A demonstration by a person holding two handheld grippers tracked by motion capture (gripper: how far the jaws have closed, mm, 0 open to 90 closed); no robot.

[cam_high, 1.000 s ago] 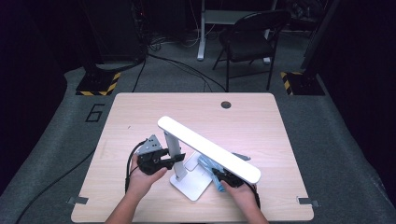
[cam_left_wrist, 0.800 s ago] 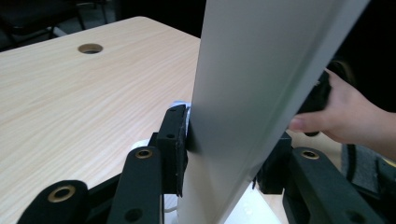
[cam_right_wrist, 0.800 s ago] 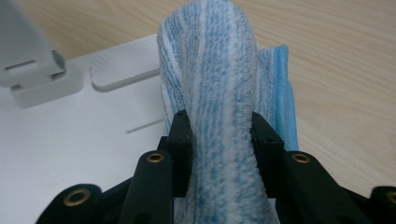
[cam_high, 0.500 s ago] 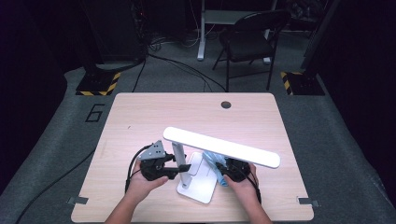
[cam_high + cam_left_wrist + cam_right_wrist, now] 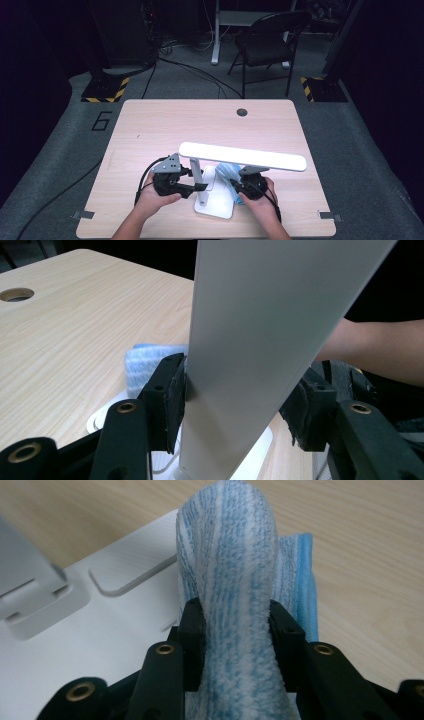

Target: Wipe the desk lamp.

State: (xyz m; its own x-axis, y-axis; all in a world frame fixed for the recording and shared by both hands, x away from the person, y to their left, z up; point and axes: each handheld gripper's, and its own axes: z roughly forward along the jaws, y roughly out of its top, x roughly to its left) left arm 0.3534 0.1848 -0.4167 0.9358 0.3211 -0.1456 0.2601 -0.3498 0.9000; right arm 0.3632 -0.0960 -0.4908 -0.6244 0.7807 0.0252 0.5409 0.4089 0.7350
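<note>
My left tool (image 5: 199, 187) is closed around the upright post (image 5: 240, 365) of the white desk lamp (image 5: 243, 155); in the left gripper view one pad presses flat against the post's left face and the other pad sits at its far edge. The lamp stands on the wooden table (image 5: 150, 130), near the edge closest to me, its flat white base (image 5: 217, 202) between my two hands and its long light bar stretched out level above them.

My right tool (image 5: 235, 625) is clamped on a blue-and-white cloth (image 5: 230, 570). The right gripper view shows the cloth pinched into a narrow waist between the jaws, then bulging out above them, with a folded blue edge lying to the right against the table. The cloth rests on the right edge of the lamp base, partly on the white plate and partly on the wood. From the high view the cloth (image 5: 231, 176) sits just under the light bar, touching the base beside my right hand (image 5: 260, 200).

No containers are among these things.
</note>
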